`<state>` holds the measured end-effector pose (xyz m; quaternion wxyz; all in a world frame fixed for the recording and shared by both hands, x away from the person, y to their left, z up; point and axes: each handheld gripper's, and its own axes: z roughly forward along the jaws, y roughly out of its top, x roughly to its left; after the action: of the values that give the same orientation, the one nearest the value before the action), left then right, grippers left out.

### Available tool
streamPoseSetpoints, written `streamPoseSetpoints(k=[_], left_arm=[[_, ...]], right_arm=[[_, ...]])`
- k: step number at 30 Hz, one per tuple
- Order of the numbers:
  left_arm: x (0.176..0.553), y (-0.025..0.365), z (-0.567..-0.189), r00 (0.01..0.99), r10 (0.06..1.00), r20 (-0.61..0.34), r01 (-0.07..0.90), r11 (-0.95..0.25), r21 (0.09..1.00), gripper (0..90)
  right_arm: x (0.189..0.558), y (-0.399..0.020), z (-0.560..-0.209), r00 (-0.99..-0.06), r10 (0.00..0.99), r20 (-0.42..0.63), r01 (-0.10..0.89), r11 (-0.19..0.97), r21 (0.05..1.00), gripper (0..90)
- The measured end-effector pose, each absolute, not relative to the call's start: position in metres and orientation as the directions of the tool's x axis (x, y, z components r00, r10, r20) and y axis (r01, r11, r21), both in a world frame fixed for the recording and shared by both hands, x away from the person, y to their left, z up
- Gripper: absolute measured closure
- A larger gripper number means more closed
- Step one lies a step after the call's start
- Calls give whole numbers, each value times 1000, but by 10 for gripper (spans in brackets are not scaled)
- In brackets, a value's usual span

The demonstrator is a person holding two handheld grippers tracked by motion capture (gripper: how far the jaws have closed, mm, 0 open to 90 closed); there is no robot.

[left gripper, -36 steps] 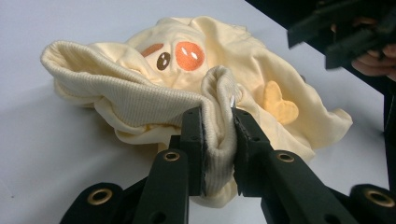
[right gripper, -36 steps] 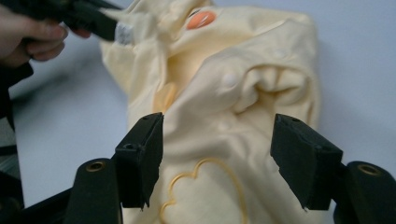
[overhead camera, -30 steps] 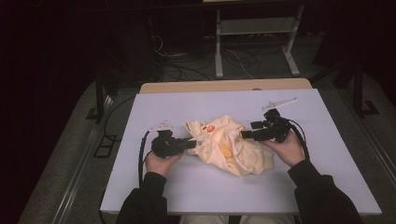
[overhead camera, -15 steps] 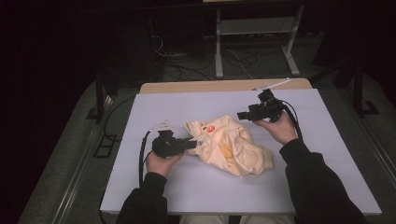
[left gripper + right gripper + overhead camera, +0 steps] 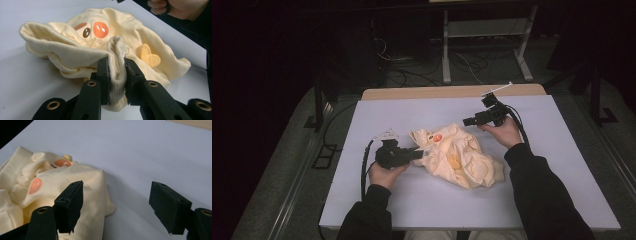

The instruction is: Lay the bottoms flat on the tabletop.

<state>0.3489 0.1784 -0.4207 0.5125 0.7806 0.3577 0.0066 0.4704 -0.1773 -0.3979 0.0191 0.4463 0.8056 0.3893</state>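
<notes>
Cream sweatshirt (image 5: 455, 156) is lying crumpled mid-table (image 5: 362, 200), its ribbed hem (image 5: 116, 72) being pinched by the left tool (image 5: 419, 155). Right tool (image 5: 468, 121) is hovering beyond the cloth, jaws just opening, nothing between them. Risk: grabbing several bunched layers at once, or tugging the hem free of the left grip.

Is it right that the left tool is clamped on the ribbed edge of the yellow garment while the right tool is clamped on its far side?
Not quite. The left tool is clamped on the ribbed edge of the yellow garment, as the left gripper view shows. The right tool grips nothing: in the right gripper view its jaws stand wide apart with no cloth between them, and they have just been opening.
</notes>
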Motion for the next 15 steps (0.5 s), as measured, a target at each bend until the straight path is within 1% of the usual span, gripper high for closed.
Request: streamPoseSetpoints(k=[6,12,13,15], left_arm=[[349,179,-421,744,565,-357,553,-220,804,746],[350,179,-422,744,563,-359,554,-219,803,745],[350,179,-422,744,564,-359,554,-219,803,745],[350,179,-421,744,564,-358,554,-220,803,745]], right_arm=[[474,-171,-411,-599,717,356,729,304,613,250],[474,-165,-415,-617,675,404,730,300,614,250],[473,-160,-418,-626,655,423,735,314,601,249],[473,-156,-421,-632,647,427,739,337,584,250]])
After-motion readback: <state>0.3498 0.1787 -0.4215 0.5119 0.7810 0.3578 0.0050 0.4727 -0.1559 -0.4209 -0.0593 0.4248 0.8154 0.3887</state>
